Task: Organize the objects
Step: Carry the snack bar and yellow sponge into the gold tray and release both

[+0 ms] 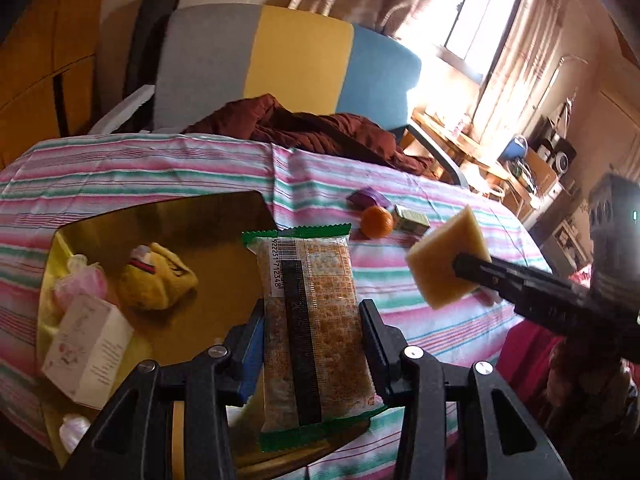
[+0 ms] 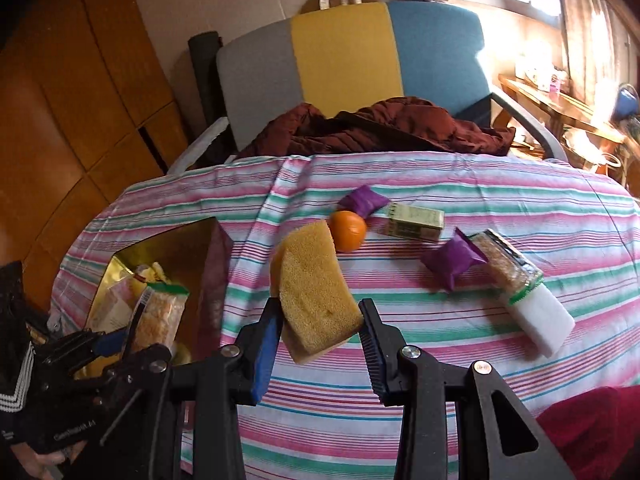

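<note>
Green-edged snack packet (image 1: 312, 332) pinched in left claw (image 1: 314, 344), held above gold box (image 1: 224, 216). Yellow sponge (image 2: 316, 292) gripped in right claw (image 2: 322, 320) — raised over striped surface (image 2: 440, 360). Orange (image 2: 349, 230), purple pouches, small carton beyond.

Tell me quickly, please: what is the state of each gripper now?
Left gripper: closed on the cracker packet, above the gold box.
Right gripper: closed on the yellow sponge, above the striped cloth.
</note>
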